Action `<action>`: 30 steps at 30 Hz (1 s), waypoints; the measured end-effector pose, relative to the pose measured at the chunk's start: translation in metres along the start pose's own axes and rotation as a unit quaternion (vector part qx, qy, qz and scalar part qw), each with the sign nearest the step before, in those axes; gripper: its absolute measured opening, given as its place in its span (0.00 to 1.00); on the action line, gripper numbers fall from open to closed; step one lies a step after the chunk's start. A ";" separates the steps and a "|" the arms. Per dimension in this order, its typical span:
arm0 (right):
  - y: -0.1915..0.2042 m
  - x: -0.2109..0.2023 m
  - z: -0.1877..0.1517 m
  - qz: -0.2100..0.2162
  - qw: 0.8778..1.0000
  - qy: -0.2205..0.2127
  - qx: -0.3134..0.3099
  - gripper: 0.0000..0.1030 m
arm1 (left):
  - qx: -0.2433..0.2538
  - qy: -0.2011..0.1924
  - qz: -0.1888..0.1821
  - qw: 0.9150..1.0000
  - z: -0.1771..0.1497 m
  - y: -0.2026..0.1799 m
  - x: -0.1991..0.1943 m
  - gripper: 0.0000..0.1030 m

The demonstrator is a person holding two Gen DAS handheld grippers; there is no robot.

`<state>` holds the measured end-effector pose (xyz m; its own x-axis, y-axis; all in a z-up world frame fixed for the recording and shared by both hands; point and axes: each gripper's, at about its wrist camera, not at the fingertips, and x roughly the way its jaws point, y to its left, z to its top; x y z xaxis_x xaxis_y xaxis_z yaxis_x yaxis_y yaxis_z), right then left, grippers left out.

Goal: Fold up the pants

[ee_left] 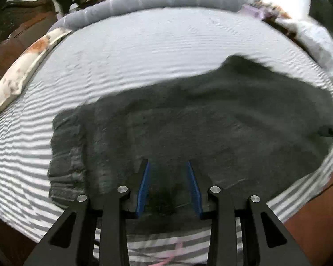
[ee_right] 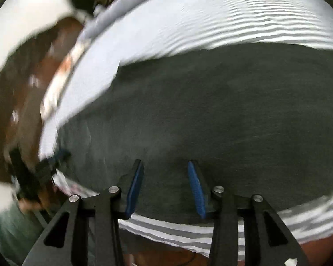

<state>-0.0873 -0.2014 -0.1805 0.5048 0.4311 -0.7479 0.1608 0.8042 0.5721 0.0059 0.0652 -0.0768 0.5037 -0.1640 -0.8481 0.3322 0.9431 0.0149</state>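
Up front in the left wrist view, the left gripper [ee_left: 168,164] gaped over dark pants [ee_left: 188,119] on the striped bedsheet [ee_left: 133,51], floral pillow [ee_left: 22,71] at nine o'clock. Over right, the right gripper [ee_right: 165,164] spread wide above pants [ee_right: 211,102], wooden headboard [ee_right: 17,93] blurred at nine.

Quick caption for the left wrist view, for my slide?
Open left tool poised over dark grey pants spread flat on a striped bedsheet.

Pants [ee_left: 199,122] on bed [ee_left: 144,51]
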 end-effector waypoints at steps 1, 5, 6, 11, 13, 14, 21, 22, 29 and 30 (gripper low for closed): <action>-0.015 -0.014 0.000 0.003 0.999 -0.023 0.023 0.40 | 0.007 -0.016 -0.010 1.000 0.006 -0.012 -0.008 0.35; -0.081 -0.063 -0.009 0.000 0.989 -0.092 0.113 0.40 | 0.024 -0.047 -0.042 0.998 0.028 -0.055 -0.020 0.35; -0.104 -0.078 -0.014 -0.006 0.984 -0.112 0.138 0.40 | 0.027 -0.052 -0.052 0.997 0.032 -0.065 -0.021 0.35; -0.201 -0.130 -0.042 -0.019 0.947 -0.194 0.256 0.41 | 0.064 -0.055 -0.102 0.991 0.051 -0.135 -0.010 0.35; -0.230 -0.141 -0.048 -0.018 0.932 -0.218 0.290 0.41 | 0.078 -0.050 -0.115 0.989 0.056 -0.160 -0.004 0.35; -0.243 -0.145 -0.050 -0.022 0.925 -0.227 0.304 0.41 | 0.082 -0.048 -0.121 0.988 0.058 -0.169 0.000 0.35; -0.301 -0.149 -0.042 -0.028 0.908 -0.242 0.341 0.38 | 0.100 -0.024 -0.150 0.983 0.069 -0.224 0.026 0.35; -0.306 -0.147 -0.039 -0.028 0.905 -0.244 0.347 0.38 | 0.106 -0.021 -0.153 0.982 0.070 -0.232 0.030 0.35; -0.327 -0.149 -0.027 -0.018 0.896 -0.269 0.354 0.20 | 0.107 -0.003 -0.164 0.981 0.072 -0.255 0.049 0.35; -0.329 -0.149 -0.024 -0.015 0.893 -0.272 0.358 0.18 | 0.107 -0.001 -0.161 0.981 0.072 -0.255 0.052 0.35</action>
<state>-0.2357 -0.5202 -0.2652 0.7970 -0.0053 -0.6040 0.5842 0.2611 0.7685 0.0046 -0.2051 -0.0862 0.3468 -0.4450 -0.8257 0.6347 0.7594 -0.1427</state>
